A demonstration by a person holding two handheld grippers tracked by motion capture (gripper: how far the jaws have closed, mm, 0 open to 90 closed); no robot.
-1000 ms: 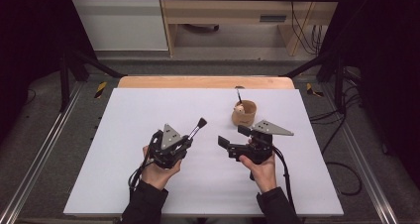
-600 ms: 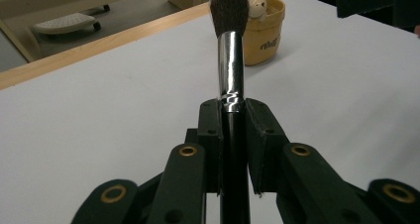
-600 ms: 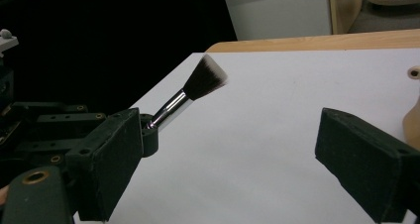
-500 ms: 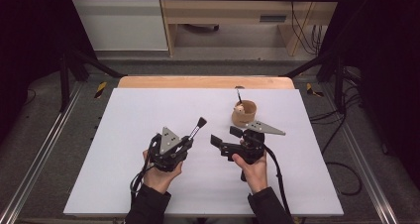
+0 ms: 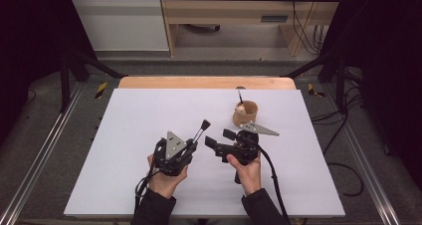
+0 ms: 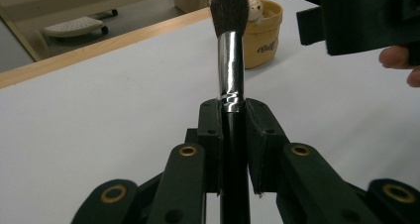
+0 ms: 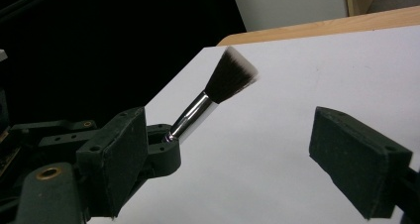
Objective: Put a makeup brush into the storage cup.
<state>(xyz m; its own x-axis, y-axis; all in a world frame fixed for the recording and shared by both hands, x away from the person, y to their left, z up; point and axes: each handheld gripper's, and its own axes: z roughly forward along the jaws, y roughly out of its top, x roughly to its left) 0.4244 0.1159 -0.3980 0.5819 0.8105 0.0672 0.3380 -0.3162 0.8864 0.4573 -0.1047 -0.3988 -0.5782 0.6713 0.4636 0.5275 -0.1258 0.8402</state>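
From the high view, I hold the left gripper (image 5: 191, 146) near the middle of the white table (image 5: 129, 135), its jaws pinching a makeup brush (image 5: 201, 129) that angles up and to the right. The right gripper (image 5: 219, 140) sits just beside it, jaws spread and facing the brush head. A small tan cup (image 5: 245, 113) stands farther back on the right, with another slim tool standing in it.

In the left gripper view, the brush (image 6: 231, 60) rises straight from between my jaws, clamped low on its black handle below the silver ferrule; the cup (image 6: 262, 33) stands beyond, the right gripper (image 6: 369, 21) at upper right.

In the right gripper view, my jaws stand wide apart, the brush (image 7: 218, 92) between them but toward the left one, held by the left gripper (image 7: 161, 152).

The risk, as I judge it: closing the right jaws on the soft bristles rather than the ferrule could let the brush slip or tip during a handover.
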